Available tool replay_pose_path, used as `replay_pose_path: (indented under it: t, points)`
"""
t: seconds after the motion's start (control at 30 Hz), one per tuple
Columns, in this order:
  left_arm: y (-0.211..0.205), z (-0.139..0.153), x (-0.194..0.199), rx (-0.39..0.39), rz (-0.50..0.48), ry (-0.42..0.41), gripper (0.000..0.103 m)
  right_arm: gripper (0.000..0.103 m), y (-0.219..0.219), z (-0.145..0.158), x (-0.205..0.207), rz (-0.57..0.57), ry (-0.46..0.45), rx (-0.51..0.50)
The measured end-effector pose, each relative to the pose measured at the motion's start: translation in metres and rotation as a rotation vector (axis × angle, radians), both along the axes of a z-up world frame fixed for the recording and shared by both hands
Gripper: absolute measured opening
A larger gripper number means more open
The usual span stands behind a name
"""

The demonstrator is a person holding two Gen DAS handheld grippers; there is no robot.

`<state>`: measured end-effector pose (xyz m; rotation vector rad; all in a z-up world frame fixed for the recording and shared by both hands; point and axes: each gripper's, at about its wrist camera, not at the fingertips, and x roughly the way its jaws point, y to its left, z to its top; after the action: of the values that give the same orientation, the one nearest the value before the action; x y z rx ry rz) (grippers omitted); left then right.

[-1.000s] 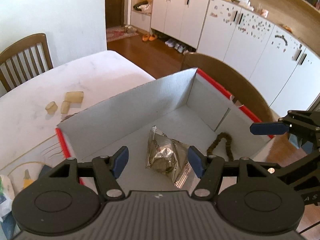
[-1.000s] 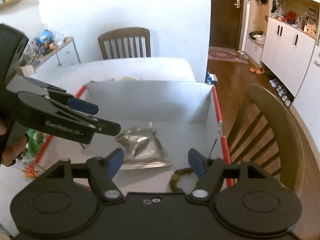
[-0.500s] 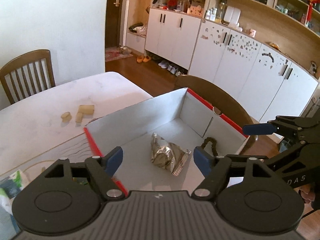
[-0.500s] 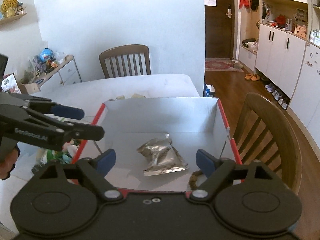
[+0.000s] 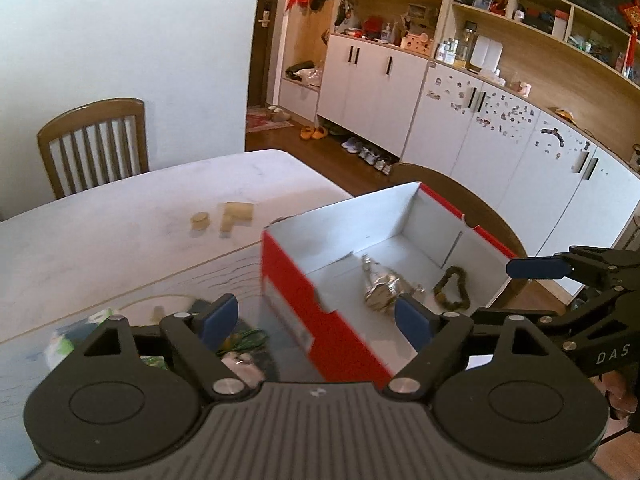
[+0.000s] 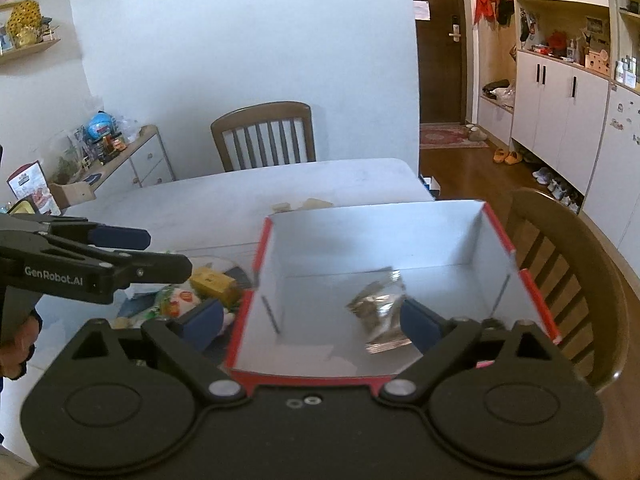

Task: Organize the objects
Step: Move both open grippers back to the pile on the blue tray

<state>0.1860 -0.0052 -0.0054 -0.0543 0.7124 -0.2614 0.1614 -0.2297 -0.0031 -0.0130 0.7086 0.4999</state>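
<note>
A red cardboard box (image 5: 320, 332) with a white inside stands on the table. In it lie a crumpled silver foil packet (image 5: 382, 288) (image 6: 378, 310) and a brown bead bracelet (image 5: 452, 288). My left gripper (image 5: 316, 320) hangs above and behind the box's near left corner. Its jaws are opening and grip nothing. My right gripper (image 6: 312, 322) hovers over the box's near wall. Its jaws are also opening, wide and empty. Each gripper shows at the edge of the other's view.
Loose snack packets and a yellow box (image 6: 212, 280) lie piled on the table left of the red box. Small wooden blocks (image 5: 236, 214) sit farther back on the white table (image 5: 100, 232). One wooden chair (image 6: 264, 136) stands at the far end, another (image 6: 560, 280) right of the box.
Both grippers have drawn back and up from inside the box, and their jaws have widened. The foil packet stays on the box floor. The pile left of the box has come into view.
</note>
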Motion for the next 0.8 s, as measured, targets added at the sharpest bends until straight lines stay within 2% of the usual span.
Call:
replay_pose_path:
  t: [0.27,0.33,0.37,0.53,0.8]
  points:
    - [0.043,-0.006,-0.023,0.019,0.033,-0.034,0.089,0.095,0.037,-0.002,-0.019,-0.001,-0.002,-0.007]
    - [0.054,-0.008,-0.027,0.02,0.039,-0.045,0.102,0.095,0.046,-0.003,-0.022,-0.003,0.0,-0.01]
    - [0.058,-0.008,-0.03,0.021,0.038,-0.054,0.103,0.095,0.051,-0.004,-0.024,-0.004,0.003,-0.01]
    - [0.082,-0.016,-0.044,0.057,0.034,-0.09,0.103,0.095,0.072,-0.013,-0.031,-0.004,0.025,-0.019]
    - [0.119,-0.038,-0.061,0.077,0.063,-0.065,0.103,0.095,0.1,-0.034,-0.042,0.008,0.069,-0.036]
